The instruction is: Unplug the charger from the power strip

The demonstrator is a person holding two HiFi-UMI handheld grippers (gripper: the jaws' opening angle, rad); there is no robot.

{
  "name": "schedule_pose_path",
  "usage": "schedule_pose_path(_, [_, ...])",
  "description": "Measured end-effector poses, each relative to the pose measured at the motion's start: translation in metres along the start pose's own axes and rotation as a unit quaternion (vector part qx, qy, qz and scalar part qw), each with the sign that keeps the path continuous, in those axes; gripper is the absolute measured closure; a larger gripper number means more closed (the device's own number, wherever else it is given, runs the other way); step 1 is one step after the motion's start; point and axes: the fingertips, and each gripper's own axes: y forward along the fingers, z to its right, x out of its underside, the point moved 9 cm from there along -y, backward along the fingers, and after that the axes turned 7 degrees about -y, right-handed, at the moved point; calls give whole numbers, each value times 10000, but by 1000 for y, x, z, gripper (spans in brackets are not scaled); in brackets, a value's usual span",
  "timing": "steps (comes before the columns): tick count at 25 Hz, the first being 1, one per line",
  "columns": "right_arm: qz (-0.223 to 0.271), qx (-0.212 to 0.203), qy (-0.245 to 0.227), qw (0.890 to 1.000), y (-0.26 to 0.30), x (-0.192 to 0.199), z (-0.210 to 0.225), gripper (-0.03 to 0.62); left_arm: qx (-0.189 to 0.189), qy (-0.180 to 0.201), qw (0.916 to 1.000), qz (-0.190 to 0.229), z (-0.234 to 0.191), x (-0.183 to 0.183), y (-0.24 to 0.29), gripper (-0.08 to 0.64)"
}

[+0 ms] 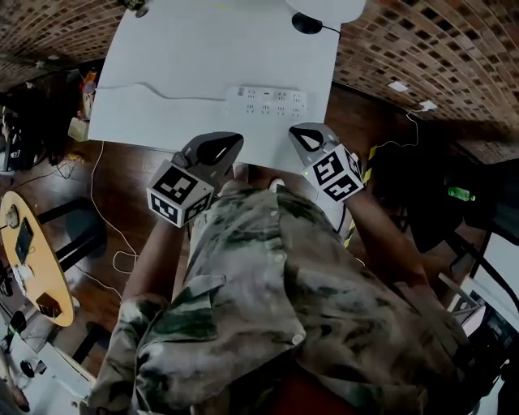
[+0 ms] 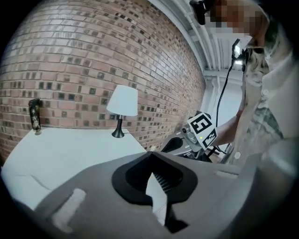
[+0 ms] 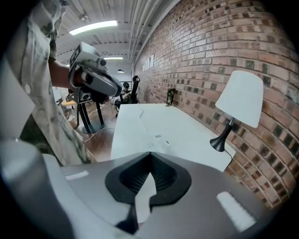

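Observation:
A white power strip (image 1: 268, 101) lies on the white table (image 1: 186, 49), with its white cable running off to the left. The strip also shows small and far off in the right gripper view (image 3: 157, 139); no charger can be made out on it. Both grippers hover at the table's near edge, short of the strip. My left gripper (image 1: 229, 141) is shut with nothing between its jaws, and its tips meet (image 2: 150, 155). My right gripper (image 1: 299, 131) is likewise shut and empty (image 3: 150, 156). Each one shows in the other's view: the right gripper (image 2: 198, 133) and the left gripper (image 3: 91, 74).
A lamp with a white shade and a black base (image 1: 308, 23) stands at the table's far right corner by the brick wall. A small dark upright object (image 2: 34, 115) stands at the far left edge. Cables cross the wooden floor (image 1: 113, 243), and a round side table (image 1: 32, 259) stands to the left.

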Motion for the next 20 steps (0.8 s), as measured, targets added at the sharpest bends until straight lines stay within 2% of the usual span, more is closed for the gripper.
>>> schedule_pose_path(4, [-419, 13, 96, 9991, 36, 0, 21, 588, 338, 306, 9985, -312, -38, -11, 21, 558])
schedule_pose_path(8, [-761, -10, 140, 9970, 67, 1, 32, 588, 509, 712, 9946, -554, -67, -12, 42, 557])
schedule_pose_path(11, [-972, -43, 194, 9951, 85, 3, 37, 588, 673, 828, 9915, -742, -81, -12, 59, 557])
schedule_pose_path(20, [-1529, -306, 406, 9869, 111, 21, 40, 588, 1023, 1154, 9795, -1292, -104, -2, 115, 455])
